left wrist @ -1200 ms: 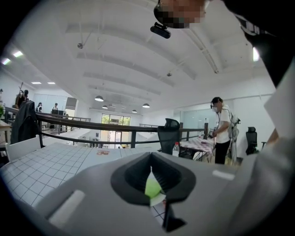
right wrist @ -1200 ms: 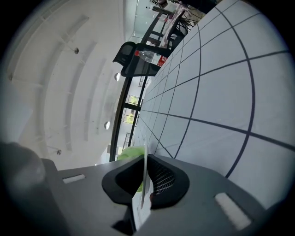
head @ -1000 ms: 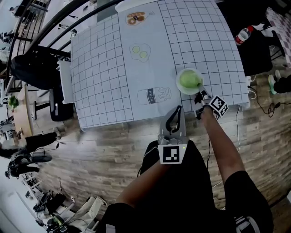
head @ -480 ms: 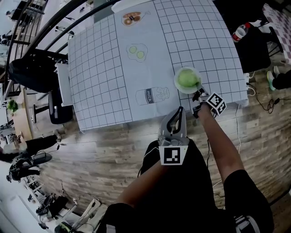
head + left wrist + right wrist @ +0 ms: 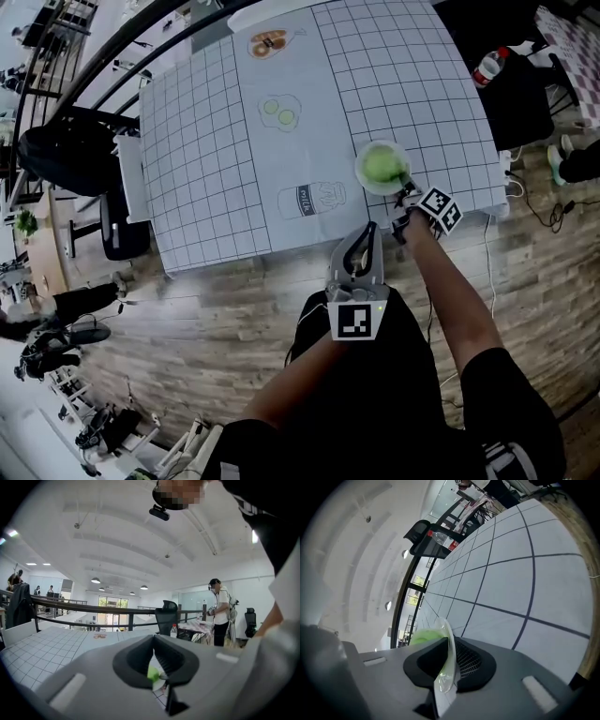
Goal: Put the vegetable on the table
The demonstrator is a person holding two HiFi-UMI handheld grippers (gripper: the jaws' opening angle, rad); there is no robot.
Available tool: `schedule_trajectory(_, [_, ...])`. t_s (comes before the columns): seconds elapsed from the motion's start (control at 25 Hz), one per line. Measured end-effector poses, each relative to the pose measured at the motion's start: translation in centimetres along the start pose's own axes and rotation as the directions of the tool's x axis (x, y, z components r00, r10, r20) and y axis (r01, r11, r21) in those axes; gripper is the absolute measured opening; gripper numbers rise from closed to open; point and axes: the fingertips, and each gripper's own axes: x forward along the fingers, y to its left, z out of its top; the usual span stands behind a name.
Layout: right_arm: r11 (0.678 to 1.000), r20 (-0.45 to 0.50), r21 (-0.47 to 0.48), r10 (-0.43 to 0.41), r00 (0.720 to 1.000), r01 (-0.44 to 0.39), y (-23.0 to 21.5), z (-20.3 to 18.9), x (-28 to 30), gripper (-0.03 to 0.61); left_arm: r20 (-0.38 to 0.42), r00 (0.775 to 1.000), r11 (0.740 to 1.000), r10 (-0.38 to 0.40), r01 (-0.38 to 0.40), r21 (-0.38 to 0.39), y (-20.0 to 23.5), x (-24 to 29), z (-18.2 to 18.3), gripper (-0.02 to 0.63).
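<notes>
A green leafy vegetable (image 5: 380,166) lies in a clear shallow plate (image 5: 361,178) over the near right part of the grid-cloth table (image 5: 206,141). My right gripper (image 5: 405,194) is shut on the plate's near rim. In the right gripper view the thin clear rim (image 5: 446,667) stands pinched between the jaws of the right gripper (image 5: 449,660), with the vegetable (image 5: 423,637) behind it. I cannot tell if the plate rests on the cloth. My left gripper (image 5: 368,228) hangs off the table's near edge, shut and empty. In its own view the left gripper (image 5: 154,660) shows only a slit.
Printed pictures mark the cloth: a milk bottle (image 5: 311,198) near the plate and sliced rounds (image 5: 278,111) farther off. A black chair (image 5: 66,150) stands left of the table. A bottle (image 5: 487,66) sits on a dark table at right. A person (image 5: 218,611) stands beyond.
Almost nothing differs. The head view has drifted slightly, and the right gripper keeps its hold on the plate at the same spot by the milk print. The left gripper stays put.
</notes>
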Motion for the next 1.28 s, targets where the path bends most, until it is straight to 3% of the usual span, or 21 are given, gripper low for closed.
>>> schedule_trajectory(0.24, [0.999, -0.006, 0.033, 0.031, 1.0, -0.03, 0.1, 0.2, -0.3, 0.075, 0.01, 1.0, 1.0, -0.007, 0.007, 0.0, -0.6, 0.1, 0.0, 0.009])
schedule_trajectory(0.4, [1.0, 0.011, 0.024, -0.002, 1.0, 0.002, -0.3, 0.2, -1.0, 0.101, 0.004, 1.0, 1.0, -0.01, 0.01, 0.003, -0.8, -0.2, -0.1, 0.009])
schedule_trajectory(0.56, [0.999, 0.056, 0.035, -0.024, 0.998, 0.022, -1.1, 0.8, -2.3, 0.101, 0.021, 1.0, 0.999, -0.02, 0.019, 0.044, -1.0, -0.3, 0.0, 0.009])
schedule_trajectory(0.72, [1.0, 0.043, 0.006, 0.008, 0.999, -0.009, -0.4, 0.4, -3.5, 0.101, 0.008, 1.0, 1.0, -0.013, 0.013, -0.015, -1.3, -0.6, -0.5, 0.009])
schedule_trajectory(1.04, [0.989, 0.034, -0.078, 0.129, 0.991, -0.126, 6.1, -0.4, -6.1, 0.1, -0.014, 1.0, 0.999, -0.001, 0.0, -0.042, -0.6, -1.7, -1.2, 0.009])
schedule_trajectory(1.28, [0.978, 0.03, -0.158, 0.145, 0.989, -0.139, 8.7, -1.9, -9.1, 0.025, 0.014, 1.0, 0.999, 0.012, -0.011, -0.051, 0.4, -3.6, -0.1, 0.009])
